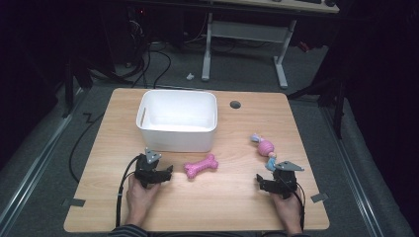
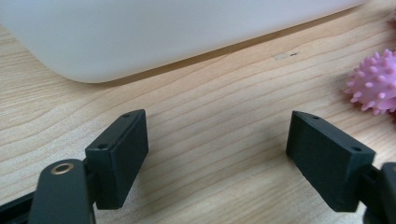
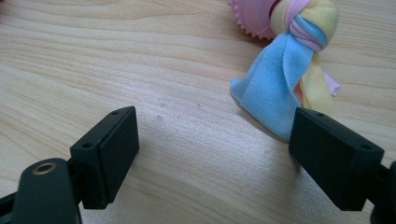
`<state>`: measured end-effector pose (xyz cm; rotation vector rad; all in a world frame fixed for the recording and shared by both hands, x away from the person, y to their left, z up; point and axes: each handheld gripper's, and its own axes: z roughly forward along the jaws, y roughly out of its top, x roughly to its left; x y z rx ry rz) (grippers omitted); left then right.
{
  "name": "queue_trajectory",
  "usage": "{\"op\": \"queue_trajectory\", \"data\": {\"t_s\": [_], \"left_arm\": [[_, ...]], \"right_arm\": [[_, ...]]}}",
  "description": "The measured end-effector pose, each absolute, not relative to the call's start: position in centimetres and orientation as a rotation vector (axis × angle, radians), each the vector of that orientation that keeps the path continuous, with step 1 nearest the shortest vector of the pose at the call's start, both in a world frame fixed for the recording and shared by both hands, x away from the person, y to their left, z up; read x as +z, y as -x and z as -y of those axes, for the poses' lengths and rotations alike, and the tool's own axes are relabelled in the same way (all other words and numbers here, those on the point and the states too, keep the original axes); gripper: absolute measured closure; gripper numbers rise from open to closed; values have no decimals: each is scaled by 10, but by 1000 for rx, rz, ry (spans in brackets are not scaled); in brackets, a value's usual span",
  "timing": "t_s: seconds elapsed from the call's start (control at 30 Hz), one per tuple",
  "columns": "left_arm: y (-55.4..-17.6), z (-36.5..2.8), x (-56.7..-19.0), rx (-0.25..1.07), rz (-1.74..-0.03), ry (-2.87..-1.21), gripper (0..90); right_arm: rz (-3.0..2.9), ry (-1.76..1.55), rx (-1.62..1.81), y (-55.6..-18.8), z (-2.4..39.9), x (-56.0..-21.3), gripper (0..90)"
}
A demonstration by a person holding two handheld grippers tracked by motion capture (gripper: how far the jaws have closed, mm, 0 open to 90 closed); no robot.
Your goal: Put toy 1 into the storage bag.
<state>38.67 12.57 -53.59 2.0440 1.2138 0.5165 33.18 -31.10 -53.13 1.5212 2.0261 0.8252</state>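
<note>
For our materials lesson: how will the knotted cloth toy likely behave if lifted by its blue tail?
The knotted cloth toy probably hangs floppy, since its blue tail is thin draped fabric. It looks light. The pink ribbed part may swing below.

On the light wooden desk [image 1: 237, 197]: white plastic bin [image 1: 177, 120] toward the rear, left of centre. Just before its front right corner, pink spiky rubber bone toy [image 1: 201, 165]. Well to the right, pink ball toy with knotted pastel cloth tails [image 1: 265, 148]. Left tool [image 1: 165, 174] just left of the bone; right tool [image 1: 260, 182] before the cloth toy, perhaps touching a tail.
</note>
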Motion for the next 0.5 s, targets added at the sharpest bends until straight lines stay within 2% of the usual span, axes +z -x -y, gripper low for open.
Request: {"op": "queue_trajectory", "data": {"t_s": [0.5], "left_arm": [[-387, -125, -536, 508, -1203, -2050, 191]], "right_arm": [[-2014, -1527, 824, -331, 312, -531, 188]]}}
